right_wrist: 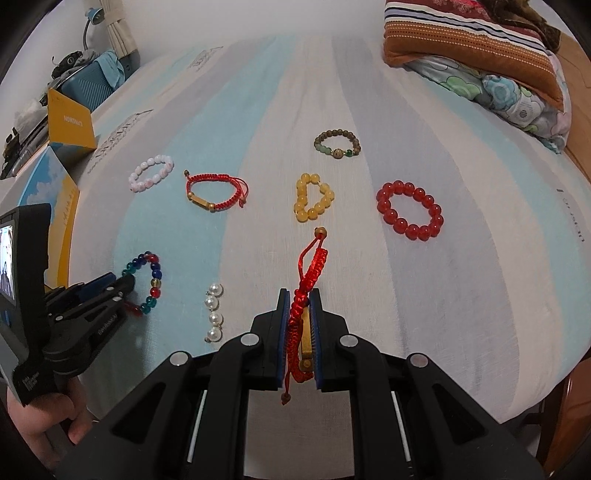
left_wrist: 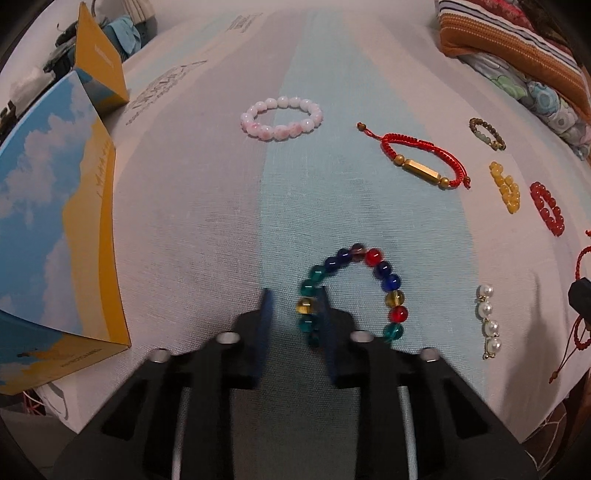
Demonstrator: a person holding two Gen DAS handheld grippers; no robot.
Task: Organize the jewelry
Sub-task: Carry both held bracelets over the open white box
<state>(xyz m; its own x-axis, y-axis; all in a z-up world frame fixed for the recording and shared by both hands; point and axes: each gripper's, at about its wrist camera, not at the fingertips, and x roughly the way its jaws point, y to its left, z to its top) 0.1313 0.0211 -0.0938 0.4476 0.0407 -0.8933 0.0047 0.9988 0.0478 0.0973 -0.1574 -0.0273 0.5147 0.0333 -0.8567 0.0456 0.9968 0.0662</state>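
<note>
Right tool (right_wrist: 298, 295) pinches braided red cord bracelet (right_wrist: 306, 273).

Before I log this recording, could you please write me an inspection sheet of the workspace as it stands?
Surface: striped sheet over a bed.
Job's things: pink bracelet, corded bracelet, brown bracelet, yellow bracelet, red bracelet, pearl piece lie apart on the sheet; multicolour bracelet lies at the left gripper.
Clutter: boxes at the left edge; pillows at the far right.
Grippers: left gripper open, one finger inside the multicolour loop; right gripper shut on a red cord bracelet.
Cables: nothing seen.
Surroundings: lamp and bin beyond the bed.
</note>
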